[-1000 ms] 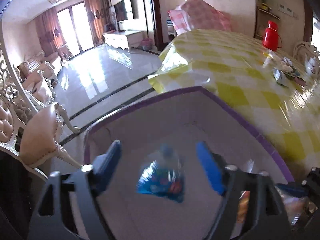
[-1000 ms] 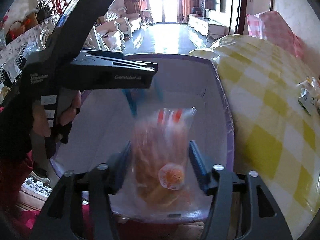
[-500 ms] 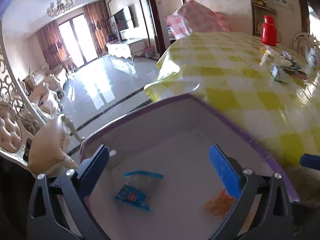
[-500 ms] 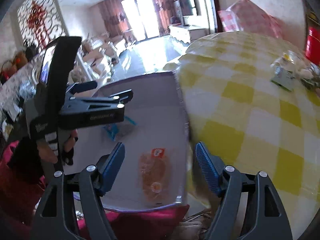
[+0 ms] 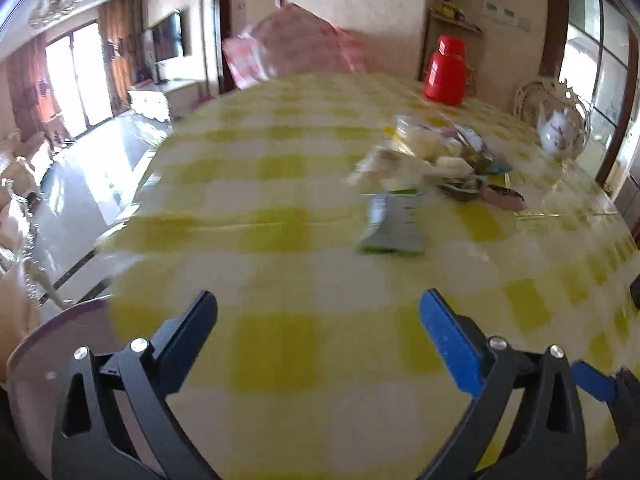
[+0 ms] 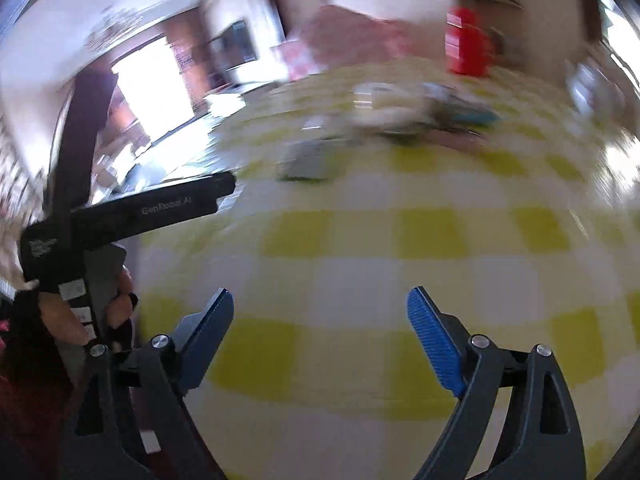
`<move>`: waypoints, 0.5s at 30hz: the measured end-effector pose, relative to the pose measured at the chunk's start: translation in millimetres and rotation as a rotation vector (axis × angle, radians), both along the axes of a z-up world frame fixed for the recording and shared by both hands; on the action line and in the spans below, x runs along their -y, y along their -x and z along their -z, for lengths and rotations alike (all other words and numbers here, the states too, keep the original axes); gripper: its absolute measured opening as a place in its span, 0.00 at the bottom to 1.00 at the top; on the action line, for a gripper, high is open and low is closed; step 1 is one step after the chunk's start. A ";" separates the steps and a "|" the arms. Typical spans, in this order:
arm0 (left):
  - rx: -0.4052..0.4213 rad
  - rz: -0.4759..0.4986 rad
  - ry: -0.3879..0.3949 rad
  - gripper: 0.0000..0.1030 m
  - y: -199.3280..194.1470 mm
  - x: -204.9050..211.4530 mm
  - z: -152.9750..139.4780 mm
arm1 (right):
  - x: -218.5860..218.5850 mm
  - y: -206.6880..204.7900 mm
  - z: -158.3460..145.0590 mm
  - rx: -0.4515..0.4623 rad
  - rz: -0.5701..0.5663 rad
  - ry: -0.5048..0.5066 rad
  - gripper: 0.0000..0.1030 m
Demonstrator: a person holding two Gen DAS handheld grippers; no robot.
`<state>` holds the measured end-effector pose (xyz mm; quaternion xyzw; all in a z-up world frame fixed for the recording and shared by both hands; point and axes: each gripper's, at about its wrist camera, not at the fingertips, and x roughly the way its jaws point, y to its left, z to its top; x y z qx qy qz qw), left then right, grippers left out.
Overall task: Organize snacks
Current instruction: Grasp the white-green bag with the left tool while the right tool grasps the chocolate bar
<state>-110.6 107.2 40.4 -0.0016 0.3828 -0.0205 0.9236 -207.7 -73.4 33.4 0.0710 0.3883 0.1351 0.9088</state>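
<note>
A pile of wrapped snacks (image 5: 432, 156) lies on the yellow checked table (image 5: 280, 240), with a green-grey packet (image 5: 394, 222) nearest to me. My left gripper (image 5: 318, 328) is open and empty above the near table, well short of the pile. My right gripper (image 6: 320, 328) is open and empty too; its view is blurred, with the pile (image 6: 404, 116) and the packet (image 6: 310, 160) far ahead. The purple-rimmed box (image 5: 52, 328) shows only as a corner at lower left.
A red thermos (image 5: 446, 70) stands at the table's far edge and a white teapot (image 5: 560, 132) on a glass stand at the right. The left gripper's body (image 6: 132, 212) and the hand holding it sit at the left of the right wrist view.
Both grippers dropped their snack bags into the purple-rimmed box, opened, and swung right from the box to over the table, now facing the snack pile.
</note>
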 end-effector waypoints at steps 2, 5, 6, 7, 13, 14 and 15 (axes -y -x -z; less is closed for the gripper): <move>-0.021 0.009 -0.031 0.98 -26.0 24.6 10.6 | 27.2 -8.6 3.4 -0.016 0.052 -0.023 0.84; -0.032 -0.023 -0.105 0.99 -53.3 44.4 22.5 | 58.2 -25.6 4.5 -0.028 0.104 -0.034 0.84; -0.037 -0.029 -0.095 0.98 -61.2 46.0 23.5 | 68.4 -35.4 4.1 -0.028 0.122 -0.022 0.85; -0.028 -0.033 -0.080 0.98 -65.3 46.5 22.0 | 74.8 -46.4 3.2 -0.025 0.137 -0.012 0.85; -0.069 -0.016 -0.052 0.98 -88.0 51.3 26.6 | 102.6 -128.4 10.3 -0.026 0.146 0.077 0.84; -0.079 -0.011 -0.040 0.98 -90.5 50.5 27.7 | 102.1 -140.1 10.1 -0.024 0.133 0.097 0.84; -0.093 -0.004 -0.022 0.98 -94.0 49.4 29.4 | 102.9 -153.4 13.0 -0.027 0.120 0.120 0.84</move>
